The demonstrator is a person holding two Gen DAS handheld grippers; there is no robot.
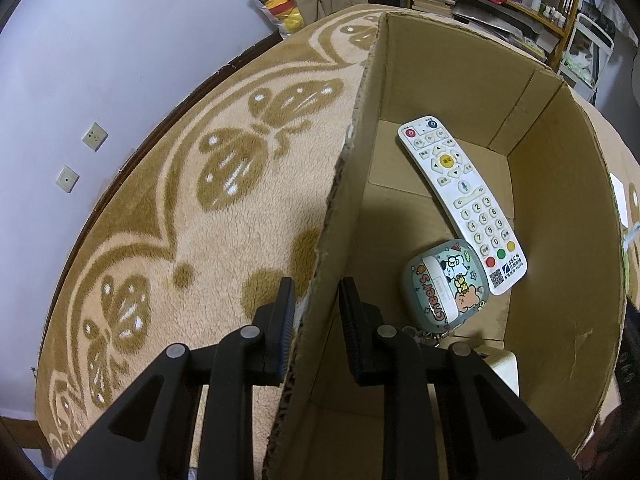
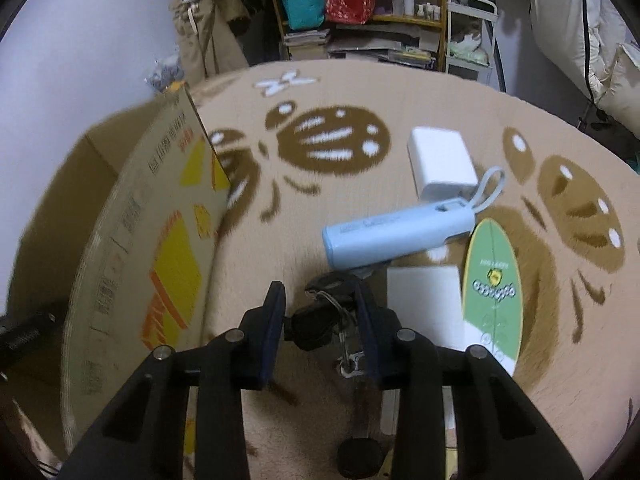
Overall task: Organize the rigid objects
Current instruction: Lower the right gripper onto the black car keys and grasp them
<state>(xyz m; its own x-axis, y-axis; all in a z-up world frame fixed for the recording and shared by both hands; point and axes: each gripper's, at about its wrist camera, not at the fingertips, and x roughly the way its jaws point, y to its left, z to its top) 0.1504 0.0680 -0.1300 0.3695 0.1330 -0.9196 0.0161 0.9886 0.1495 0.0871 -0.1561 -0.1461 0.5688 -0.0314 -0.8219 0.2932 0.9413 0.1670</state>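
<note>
In the left wrist view my left gripper (image 1: pixel 316 300) is shut on the near wall of an open cardboard box (image 1: pixel 360 128), one finger outside and one inside. On the box floor lie a white remote (image 1: pixel 460 196) and a grey cartoon-printed case (image 1: pixel 446 284) with a keychain. In the right wrist view my right gripper (image 2: pixel 320 312) is shut on a black key bunch (image 2: pixel 320 320) with a metal ring, held just above the carpet. Just beyond it on the carpet lie a light blue power bank (image 2: pixel 396 232), a white charger (image 2: pixel 440 164), a green oval card (image 2: pixel 494 288) and a white block (image 2: pixel 424 296).
The box (image 2: pixel 168 240) stands to the left of the right gripper, its printed outer wall facing it. A tan patterned carpet (image 1: pixel 180 184) covers the floor. Shelves (image 2: pixel 360 20) with bags, books and bottles stand at the back. A white wall (image 1: pixel 100 60) lies beyond the carpet.
</note>
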